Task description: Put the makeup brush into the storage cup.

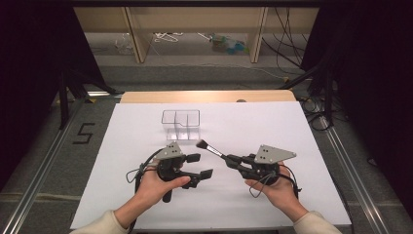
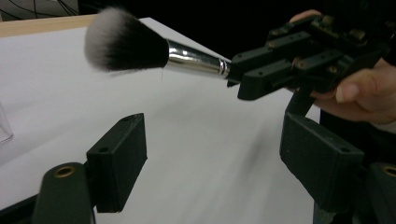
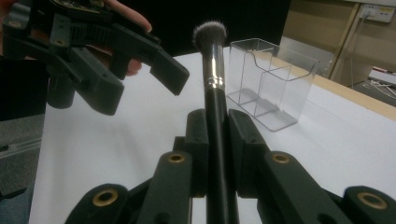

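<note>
A makeup brush (image 1: 210,149) with a black handle, silver ferrule and dark, white-tipped bristles is held above the white sheet. My right gripper (image 1: 233,160) is shut on its handle, and the bristles point up-left toward the clear organizer (image 1: 181,122). In the right gripper view the jaws (image 3: 217,135) clamp the brush (image 3: 212,51), with the organizer (image 3: 271,84) behind it. My left gripper (image 1: 200,165) stands open just left of the brush head, with nothing between its fingers. From the left gripper view its open gripper (image 2: 219,163) sits below the brush (image 2: 126,44) and the right gripper (image 2: 252,74).
The white sheet (image 1: 146,204) covers most of a wooden table (image 1: 204,96). The organizer has divided compartments and nothing in them. Metal rails (image 1: 350,165) run along both sides of the table. Shelves with cables (image 1: 168,36) stand beyond it.
</note>
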Available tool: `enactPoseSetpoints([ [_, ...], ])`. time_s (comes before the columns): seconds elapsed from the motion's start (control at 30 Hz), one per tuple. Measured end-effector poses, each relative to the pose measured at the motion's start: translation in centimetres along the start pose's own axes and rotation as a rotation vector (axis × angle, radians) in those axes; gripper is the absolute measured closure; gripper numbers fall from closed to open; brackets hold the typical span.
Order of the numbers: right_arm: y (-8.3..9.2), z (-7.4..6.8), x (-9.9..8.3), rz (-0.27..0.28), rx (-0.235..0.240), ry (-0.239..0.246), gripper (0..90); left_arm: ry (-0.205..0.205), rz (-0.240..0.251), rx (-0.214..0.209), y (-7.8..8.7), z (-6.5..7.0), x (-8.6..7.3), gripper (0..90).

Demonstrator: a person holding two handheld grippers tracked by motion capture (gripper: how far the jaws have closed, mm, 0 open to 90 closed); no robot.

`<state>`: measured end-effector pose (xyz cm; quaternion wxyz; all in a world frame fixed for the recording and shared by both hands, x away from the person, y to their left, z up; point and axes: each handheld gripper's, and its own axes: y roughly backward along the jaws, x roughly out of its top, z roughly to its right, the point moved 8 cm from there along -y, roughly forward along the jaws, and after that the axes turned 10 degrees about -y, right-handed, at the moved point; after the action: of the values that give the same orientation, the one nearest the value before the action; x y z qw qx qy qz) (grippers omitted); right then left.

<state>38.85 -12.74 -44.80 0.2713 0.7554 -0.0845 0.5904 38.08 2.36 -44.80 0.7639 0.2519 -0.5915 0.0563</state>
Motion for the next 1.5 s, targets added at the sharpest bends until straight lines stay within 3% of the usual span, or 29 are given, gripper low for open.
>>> enactPoseSetpoints([
  [0.43, 0.0, -0.2, 0.1, 0.000, -0.005, -0.016, 79.3, 0.133, 0.095, 0.012, -1.6, 0.0, 1.3, 23.8],
  [0.83, 0.0, -0.2, 0.2, 0.009, -0.003, 0.002, 79.2, 0.194, 0.146, 0.023, -2.4, -0.3, 2.0, 29.1],
  [1.5, -0.1, -0.3, 0.2, 0.017, -0.015, 0.005, 79.2, 0.279, 0.190, -0.010, -3.0, -0.4, 2.1, 43.4],
])
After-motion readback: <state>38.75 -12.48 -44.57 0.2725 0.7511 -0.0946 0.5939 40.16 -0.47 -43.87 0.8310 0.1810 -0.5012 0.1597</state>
